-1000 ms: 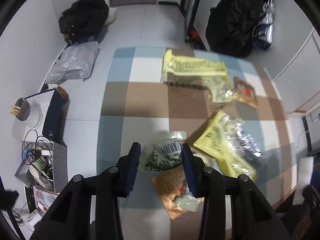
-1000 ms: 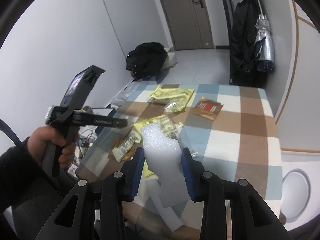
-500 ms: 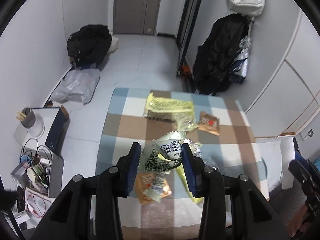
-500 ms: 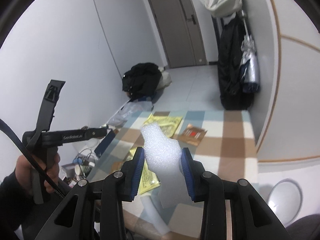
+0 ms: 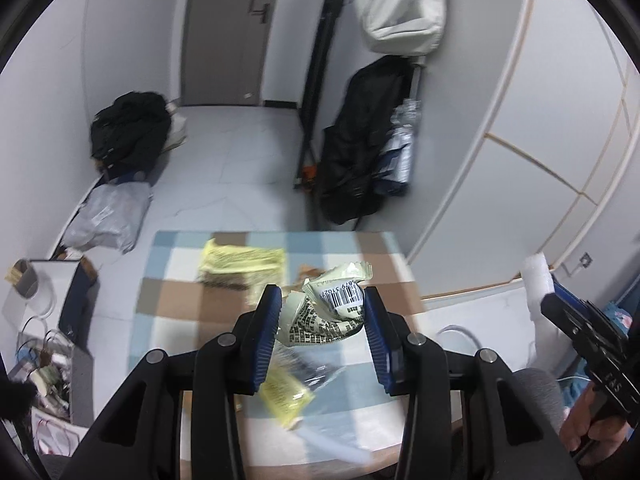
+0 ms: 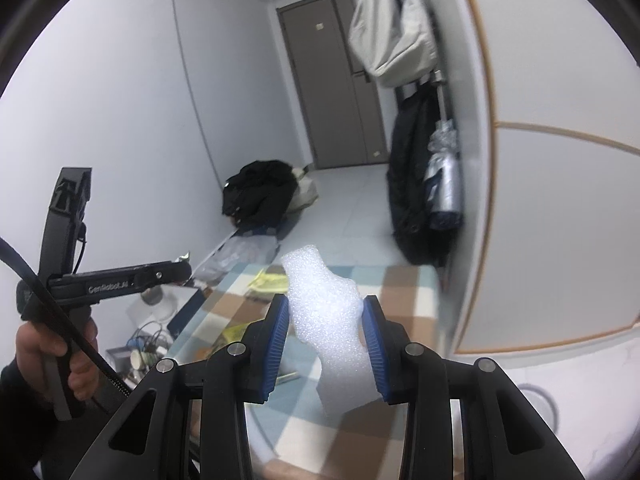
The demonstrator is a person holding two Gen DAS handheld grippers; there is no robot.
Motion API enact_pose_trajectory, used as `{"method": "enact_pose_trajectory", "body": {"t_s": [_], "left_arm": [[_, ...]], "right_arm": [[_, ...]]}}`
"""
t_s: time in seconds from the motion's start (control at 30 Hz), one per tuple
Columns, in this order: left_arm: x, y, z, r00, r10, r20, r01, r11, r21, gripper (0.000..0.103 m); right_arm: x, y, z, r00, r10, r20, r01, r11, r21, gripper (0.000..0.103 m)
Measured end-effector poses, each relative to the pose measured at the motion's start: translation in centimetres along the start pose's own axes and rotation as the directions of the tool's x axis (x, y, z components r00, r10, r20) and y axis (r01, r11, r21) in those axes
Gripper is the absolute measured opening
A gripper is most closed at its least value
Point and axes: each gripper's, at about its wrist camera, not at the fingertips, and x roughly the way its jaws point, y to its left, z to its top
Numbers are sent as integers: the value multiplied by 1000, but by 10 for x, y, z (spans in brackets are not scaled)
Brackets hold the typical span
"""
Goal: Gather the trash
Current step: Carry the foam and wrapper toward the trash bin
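My left gripper (image 5: 320, 312) is shut on a crumpled green-and-white wrapper (image 5: 326, 312) with a barcode and holds it high above the checkered table (image 5: 176, 312). My right gripper (image 6: 325, 320) is shut on a white foam piece (image 6: 324, 312), also lifted off the table (image 6: 404, 292). The foam also shows at the right edge of the left wrist view (image 5: 538, 284). Yellow wrappers lie on the table, one at the far side (image 5: 240, 264) and one near the front (image 5: 286, 394). The left gripper's body shows in the right wrist view (image 6: 120, 280).
A round grey bin (image 6: 540, 404) sits on the floor at lower right. Black coats hang by the white cabinet (image 5: 356, 140). A black bag (image 5: 128, 128) and a grey parcel (image 5: 106, 218) lie on the floor. A cluttered box (image 5: 44, 364) stands left of the table.
Both grippers have risen well above the table with their loads, the wrapper and the foam. The table now looks smaller and lower in both views.
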Motion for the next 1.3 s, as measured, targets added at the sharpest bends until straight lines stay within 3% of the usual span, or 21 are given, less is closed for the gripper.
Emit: {"method": "enact_pose_trajectory", "body": {"t_s": [0.3, 0.57, 0.77, 0.97, 1.13, 1.27, 1.3], "left_arm": [[8, -70, 22, 991, -131, 19, 129, 988, 84, 37], [35, -127, 31, 975, -220, -34, 223, 963, 152, 37], [73, -163, 24, 952, -279, -124, 296, 943, 151, 37], [116, -199, 10, 931, -286, -227, 330, 925, 186, 37], [158, -224, -2, 899, -281, -336, 357, 914, 193, 37], [192, -246, -14, 880, -221, -421, 338, 914, 226, 37], [201, -253, -18, 865, -224, -450, 352, 909, 224, 37]], "right_arm": [[-37, -62, 21, 993, -102, 51, 100, 994, 45, 36], [-59, -129, 19, 978, -203, 49, 194, 970, 149, 36], [-66, -175, 7, 963, -268, -2, 263, 942, 207, 36], [-65, -218, -19, 948, -313, -63, 317, 905, 283, 36], [-60, -255, -53, 937, -320, -144, 350, 862, 366, 36], [-51, -282, -82, 927, -315, -204, 374, 826, 422, 36], [-48, -288, -90, 923, -314, -222, 382, 816, 433, 36]]}}
